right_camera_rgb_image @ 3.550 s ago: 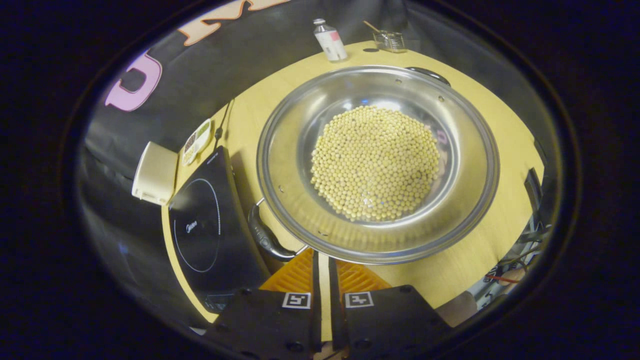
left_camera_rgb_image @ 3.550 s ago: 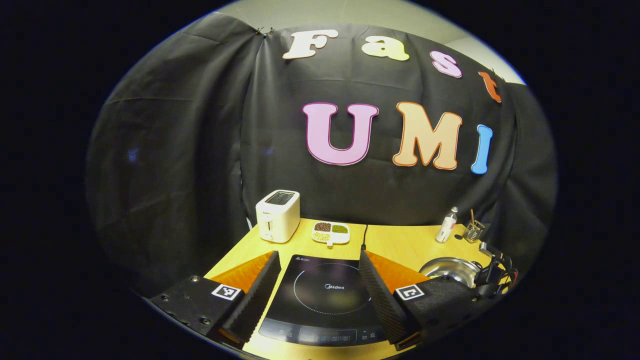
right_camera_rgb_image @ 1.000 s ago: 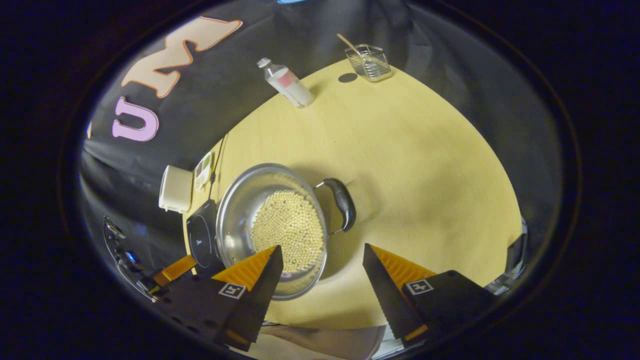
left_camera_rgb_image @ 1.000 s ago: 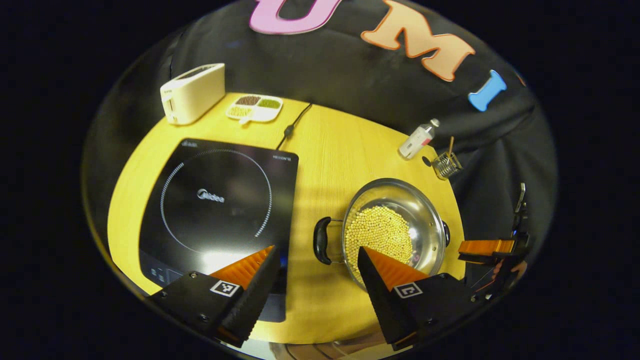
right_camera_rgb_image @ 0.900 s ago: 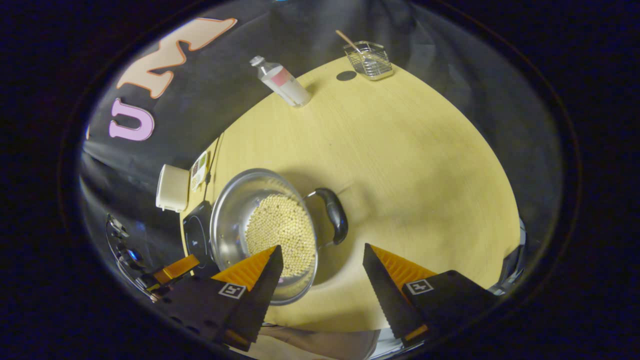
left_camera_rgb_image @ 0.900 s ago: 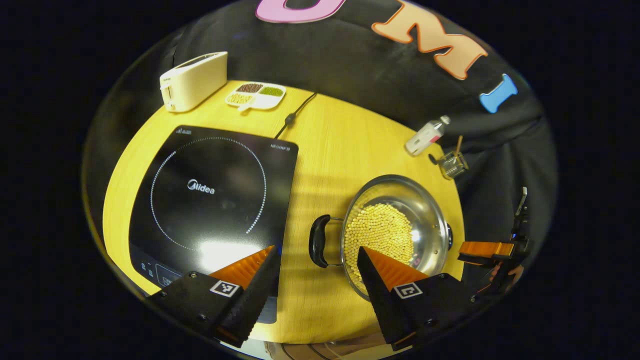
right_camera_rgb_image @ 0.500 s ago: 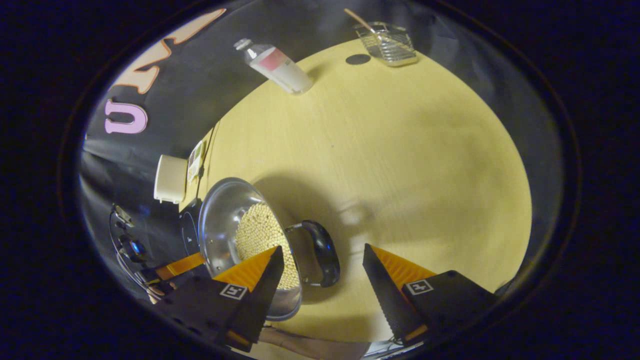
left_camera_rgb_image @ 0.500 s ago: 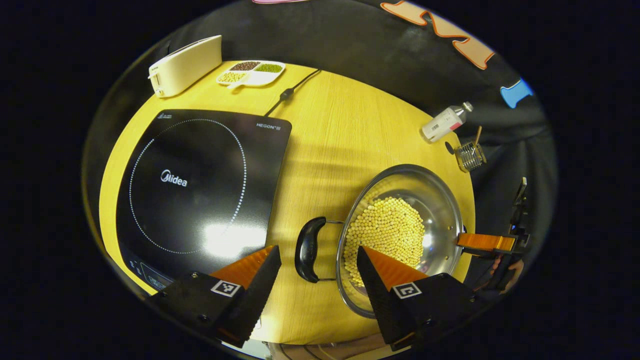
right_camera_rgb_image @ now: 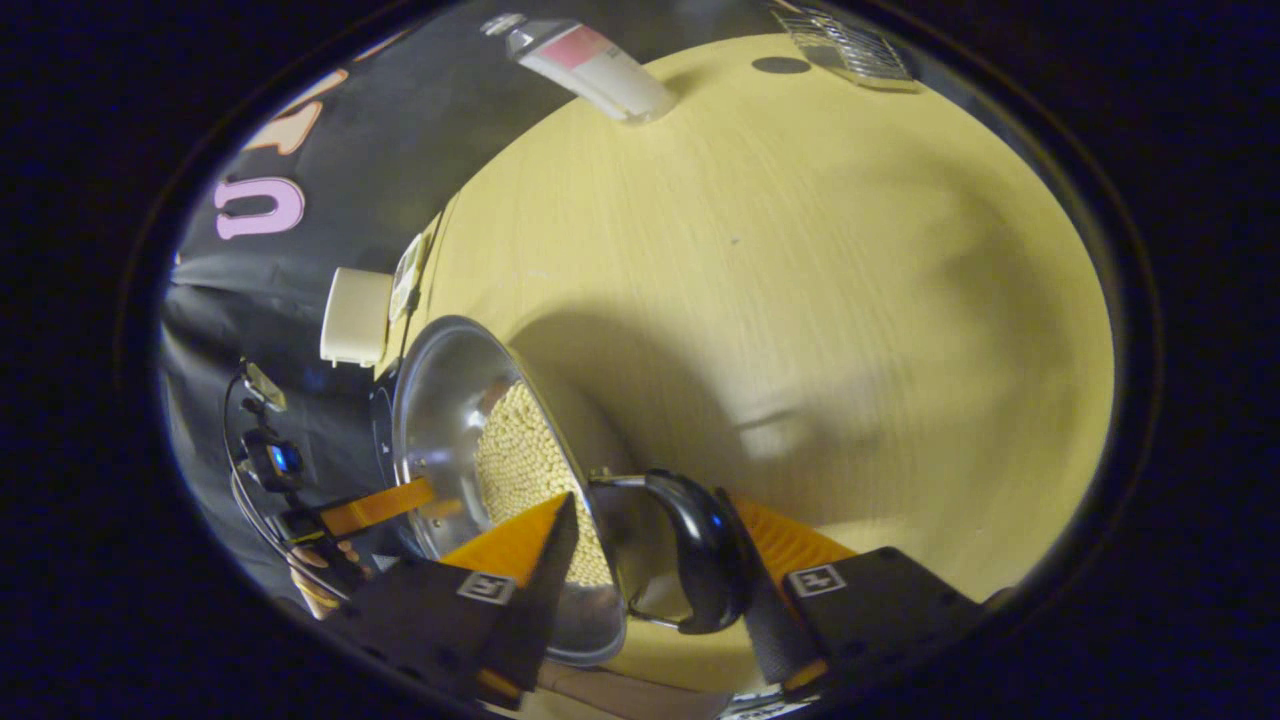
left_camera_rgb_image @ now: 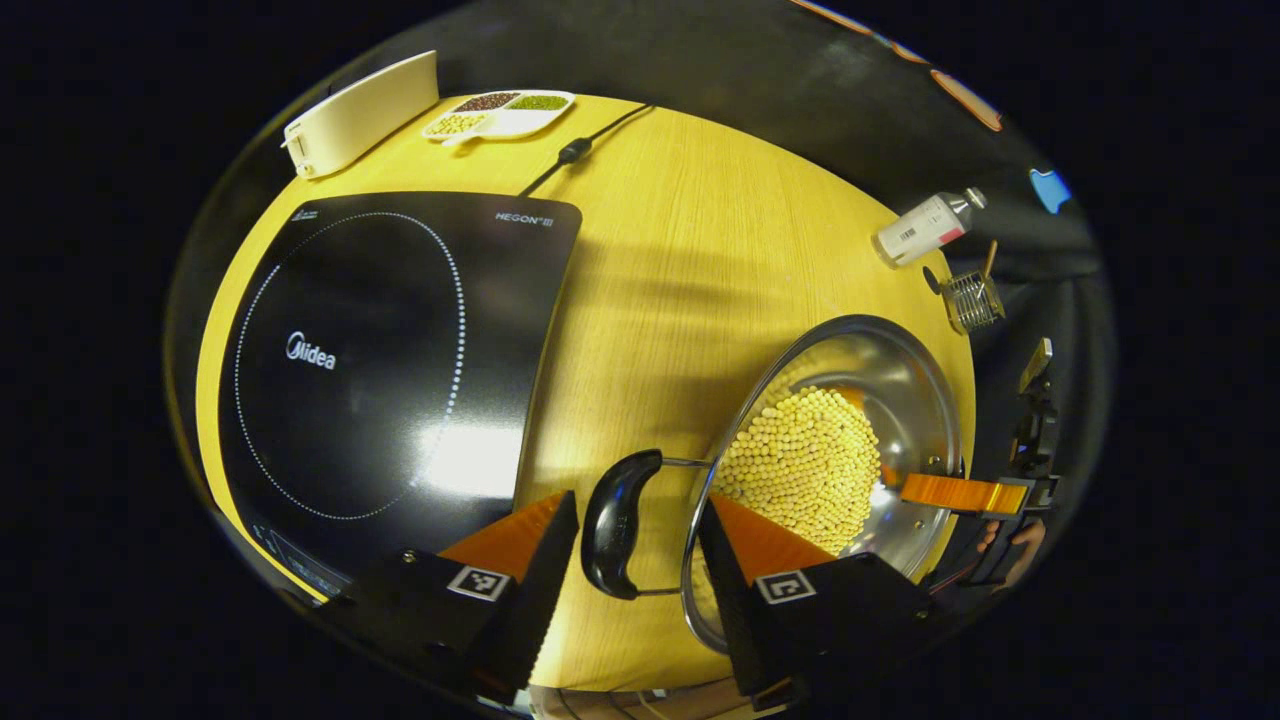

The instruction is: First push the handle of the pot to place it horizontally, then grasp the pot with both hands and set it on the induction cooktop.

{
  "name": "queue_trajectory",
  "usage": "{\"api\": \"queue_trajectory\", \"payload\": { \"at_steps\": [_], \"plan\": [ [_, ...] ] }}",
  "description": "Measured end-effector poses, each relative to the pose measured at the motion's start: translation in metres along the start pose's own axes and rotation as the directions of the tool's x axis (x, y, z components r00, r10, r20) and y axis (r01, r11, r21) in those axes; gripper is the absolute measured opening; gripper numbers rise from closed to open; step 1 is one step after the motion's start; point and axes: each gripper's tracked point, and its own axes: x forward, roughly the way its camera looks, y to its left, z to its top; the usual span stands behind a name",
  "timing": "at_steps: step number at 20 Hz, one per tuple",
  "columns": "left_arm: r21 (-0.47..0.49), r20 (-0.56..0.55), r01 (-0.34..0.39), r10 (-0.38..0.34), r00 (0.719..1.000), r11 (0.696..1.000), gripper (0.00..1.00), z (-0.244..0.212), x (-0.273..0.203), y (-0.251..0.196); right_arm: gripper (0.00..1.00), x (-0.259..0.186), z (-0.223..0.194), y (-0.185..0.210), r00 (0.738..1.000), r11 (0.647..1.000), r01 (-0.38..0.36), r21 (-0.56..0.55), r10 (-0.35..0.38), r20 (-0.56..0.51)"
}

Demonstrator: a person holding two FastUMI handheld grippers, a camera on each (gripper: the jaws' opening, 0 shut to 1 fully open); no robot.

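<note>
A steel pot [left_camera_rgb_image: 885, 380] full of pale beans [left_camera_rgb_image: 800, 460] stands on the wooden table, right of the black induction cooktop [left_camera_rgb_image: 370, 350]. Its two black handles point left and right. My left gripper [left_camera_rgb_image: 635, 498] is open, low over the table, with the near handle [left_camera_rgb_image: 612, 525] between its fingers and gaps on both sides. My right gripper [right_camera_rgb_image: 645, 498] is open around the opposite handle [right_camera_rgb_image: 700, 550], which lies against its right finger. In the left gripper view the right gripper [left_camera_rgb_image: 960, 492] shows at the pot's far side.
At the table's back stand a white toaster [left_camera_rgb_image: 360, 110] and a divided dish [left_camera_rgb_image: 500, 112], with the cooktop's cord [left_camera_rgb_image: 580, 150] beside them. A small bottle [left_camera_rgb_image: 925, 225] and a wire basket [left_camera_rgb_image: 968, 298] stand at the back right. A hand [left_camera_rgb_image: 1010, 535] holds the right gripper.
Both grippers have come down and closer to the pot, each now straddling a handle, and their fingers have narrowed a little. Earlier the right gripper was shut beside the pot; it has since opened.
</note>
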Motion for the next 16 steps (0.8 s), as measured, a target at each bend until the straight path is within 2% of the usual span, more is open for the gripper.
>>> {"api": "queue_trajectory", "payload": {
  "at_steps": [1, 2, 4, 5, 7, 8, 9, 10, 13, 14, 15, 16],
  "plan": [
    [0.008, -0.012, -0.014, 0.014, 1.0, 1.0, 0.7, -0.001, 0.003, 0.002, 0.67, 0.001, -0.001, -0.008, 1.0, 1.0, 0.024, -0.018, -0.024, -0.013],
    [0.02, -0.009, -0.018, 0.018, 1.0, 1.0, 0.65, 0.001, 0.002, 0.002, 0.64, 0.001, -0.001, -0.008, 1.0, 1.0, 0.016, -0.004, -0.016, -0.013],
    [0.018, -0.006, -0.024, 0.024, 1.0, 1.0, 0.65, 0.0, 0.003, 0.001, 0.56, 0.0, 0.002, -0.008, 1.0, 1.0, 0.024, -0.015, -0.024, 0.008],
    [0.018, -0.002, -0.027, 0.027, 1.0, 0.999, 0.62, -0.001, 0.003, 0.0, 0.52, -0.001, 0.004, -0.01, 0.999, 0.999, 0.041, -0.029, -0.041, 0.024],
    [0.025, 0.0, -0.035, 0.035, 0.999, 0.999, 0.61, -0.002, 0.002, 0.002, 0.52, -0.005, 0.0, -0.009, 0.999, 0.997, 0.049, -0.051, -0.048, 0.026],
    [0.033, 0.0, -0.038, 0.038, 0.999, 0.999, 0.61, -0.005, 0.0, 0.002, 0.58, -0.008, -0.002, -0.007, 0.998, 0.997, 0.051, -0.059, -0.05, 0.025],
    [0.041, -0.002, -0.038, 0.038, 0.999, 0.998, 0.61, -0.009, -0.005, 0.001, 0.52, -0.012, -0.004, -0.007, 0.998, 0.996, 0.056, -0.063, -0.055, 0.026],
    [0.045, -0.004, -0.033, 0.033, 0.999, 0.998, 0.6, -0.013, -0.009, -0.001, 0.57, -0.021, -0.01, -0.007, 0.998, 0.996, 0.06, -0.066, -0.058, 0.029],
    [0.037, -0.001, -0.003, 0.003, 1.0, 0.999, 0.6, -0.023, -0.021, -0.005, 0.57, -0.042, -0.021, -0.005, 0.997, 0.996, 0.064, -0.059, -0.062, 0.044],
    [0.034, -0.002, 0.005, -0.004, 1.0, 0.999, 0.6, -0.026, -0.026, -0.005, 0.51, -0.046, -0.025, -0.004, 0.997, 0.996, 0.069, -0.054, -0.066, 0.044],
    [0.034, -0.006, 0.009, -0.009, 1.0, 0.999, 0.6, -0.031, -0.031, -0.005, 0.57, -0.051, -0.031, -0.002, 0.997, 0.996, 0.073, -0.052, -0.071, 0.042],
    [0.033, -0.009, 0.01, -0.01, 1.0, 0.999, 0.6, -0.034, -0.036, -0.004, 0.51, -0.055, -0.037, 0.0, 0.996, 0.995, 0.079, -0.055, -0.076, 0.043]
  ]
}}
